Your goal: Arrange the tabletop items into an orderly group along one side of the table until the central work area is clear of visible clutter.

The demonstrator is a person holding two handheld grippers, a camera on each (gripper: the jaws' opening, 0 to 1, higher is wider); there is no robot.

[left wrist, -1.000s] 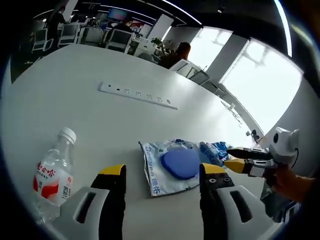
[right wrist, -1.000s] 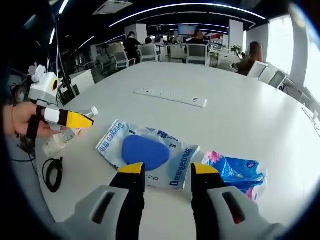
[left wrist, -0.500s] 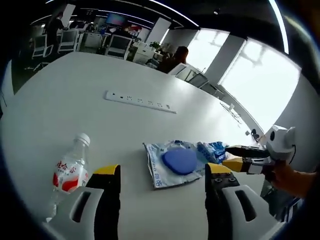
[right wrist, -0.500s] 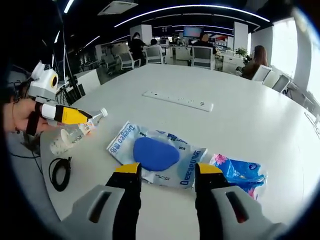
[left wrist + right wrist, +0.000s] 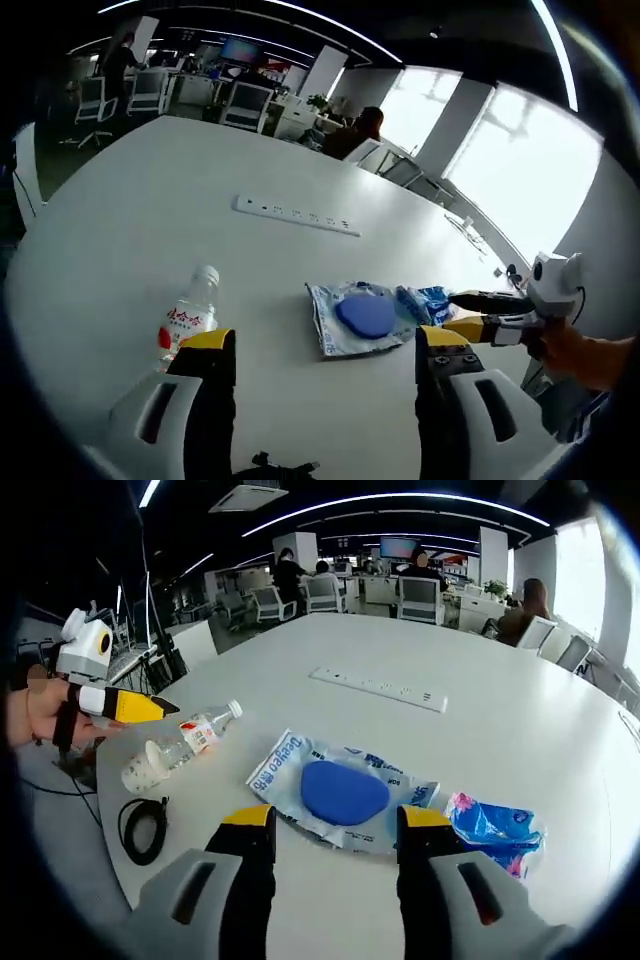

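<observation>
At the centre of the right gripper view, the blue-pad packet lies just above the right gripper, jaws parted and empty; the left gripper likewise gapes, water bottle lying at its left jaw.

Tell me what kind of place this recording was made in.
Most likely an open-plan office: a large white meeting table carries a built-in power strip, and rows of desks with office chairs stand behind under strip lights.
</observation>
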